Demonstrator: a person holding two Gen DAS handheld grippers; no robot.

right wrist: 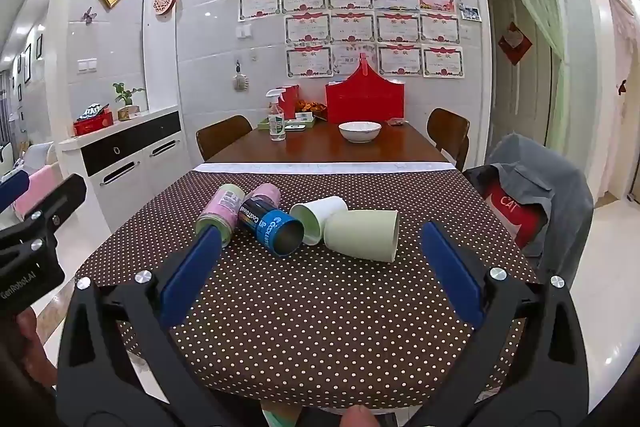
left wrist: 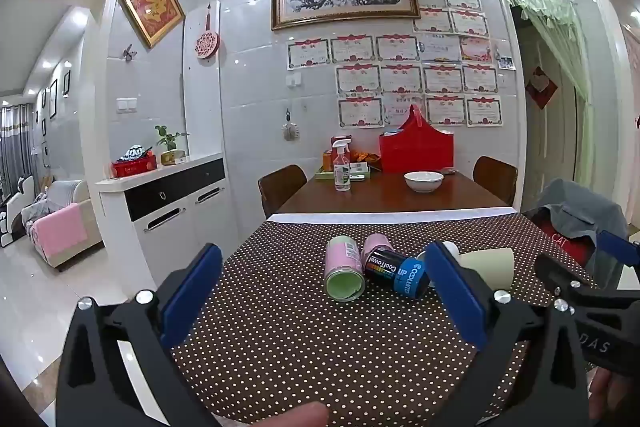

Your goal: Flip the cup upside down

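Left wrist view: my left tongs (left wrist: pixel 320 291) gape wide above the dotted worktop (left wrist: pixel 280 347); the pink cup (left wrist: pixel 343 273) lies sideways ahead. Right wrist view: my right tongs (right wrist: pixel 320 271) gape wide; the pale green cup (right wrist: pixel 364 235) lies sideways beside the blue can (right wrist: pixel 276 229).

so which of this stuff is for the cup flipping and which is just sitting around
For the job:
- pink cup on its side
- second pink cup behind the can
- white cup on its side
- pale green cup on its side
- left gripper, open
- right gripper, open

Just lying about:
- blue and black can
- white bowl
- spray bottle
- red box
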